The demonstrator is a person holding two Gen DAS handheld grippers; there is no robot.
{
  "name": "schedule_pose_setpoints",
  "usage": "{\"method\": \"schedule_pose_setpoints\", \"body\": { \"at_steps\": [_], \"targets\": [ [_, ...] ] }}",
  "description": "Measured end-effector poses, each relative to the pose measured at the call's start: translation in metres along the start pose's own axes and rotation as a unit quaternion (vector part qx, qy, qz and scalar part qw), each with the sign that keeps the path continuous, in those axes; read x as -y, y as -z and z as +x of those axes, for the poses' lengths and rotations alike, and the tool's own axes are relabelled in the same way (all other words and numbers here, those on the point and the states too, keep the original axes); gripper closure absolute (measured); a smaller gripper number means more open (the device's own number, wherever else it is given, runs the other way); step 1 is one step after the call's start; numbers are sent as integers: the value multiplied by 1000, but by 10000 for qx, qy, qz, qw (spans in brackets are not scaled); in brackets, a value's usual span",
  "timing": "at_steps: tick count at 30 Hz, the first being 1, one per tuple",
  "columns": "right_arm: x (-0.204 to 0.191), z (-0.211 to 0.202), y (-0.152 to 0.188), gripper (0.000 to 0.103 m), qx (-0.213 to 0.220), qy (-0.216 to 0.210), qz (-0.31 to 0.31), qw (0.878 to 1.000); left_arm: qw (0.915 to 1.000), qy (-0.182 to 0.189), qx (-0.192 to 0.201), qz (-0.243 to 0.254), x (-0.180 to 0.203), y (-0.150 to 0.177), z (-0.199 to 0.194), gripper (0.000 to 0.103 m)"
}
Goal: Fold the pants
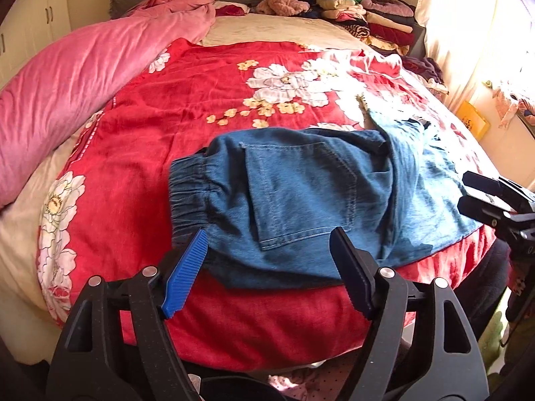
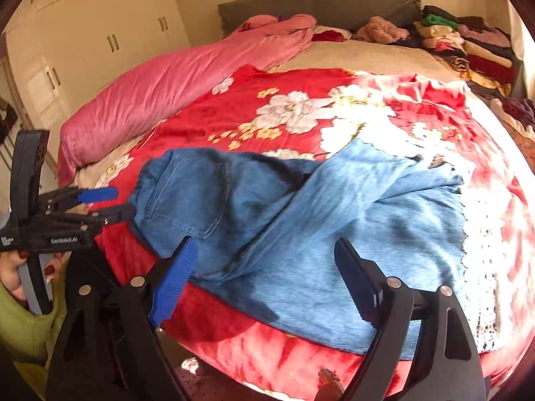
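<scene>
Left wrist fisheye looking steeply down past its fingers, right wrist likewise, both close above the folded blue denim pants [image 1: 301,200] [image 2: 267,220] on the red floral blanket [image 1: 200,100] [image 2: 301,100], shared ahead

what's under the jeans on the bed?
The jeans lie on the red floral blanket, which shows all round them, with cream bedding beyond. Anything directly beneath the denim is covered. Both grippers are open, clear of the fabric.

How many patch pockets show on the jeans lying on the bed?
1. A single stitched patch pocket sits on the upper face of the blue jeans, near the elastic waistband. A second may be hidden under the fold.
</scene>
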State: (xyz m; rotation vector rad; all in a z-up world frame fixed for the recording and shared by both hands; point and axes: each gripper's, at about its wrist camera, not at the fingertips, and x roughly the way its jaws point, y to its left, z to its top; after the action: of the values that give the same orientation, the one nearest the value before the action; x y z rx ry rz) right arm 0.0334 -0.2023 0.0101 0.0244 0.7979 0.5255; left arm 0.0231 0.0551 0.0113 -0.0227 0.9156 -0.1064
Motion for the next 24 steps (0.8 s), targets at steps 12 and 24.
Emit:
{"method": "schedule_pose_setpoints", "body": {
  "at_steps": [12,24],
  "targets": [
    [57,-20,0,20,246,519,646,9963,9961,715,-207,471,67,-5,19,31],
    [84,-1,-25,20,104,809,634,9947,9879,1248,-650,653,112,-14,68,37]
  ]
}}
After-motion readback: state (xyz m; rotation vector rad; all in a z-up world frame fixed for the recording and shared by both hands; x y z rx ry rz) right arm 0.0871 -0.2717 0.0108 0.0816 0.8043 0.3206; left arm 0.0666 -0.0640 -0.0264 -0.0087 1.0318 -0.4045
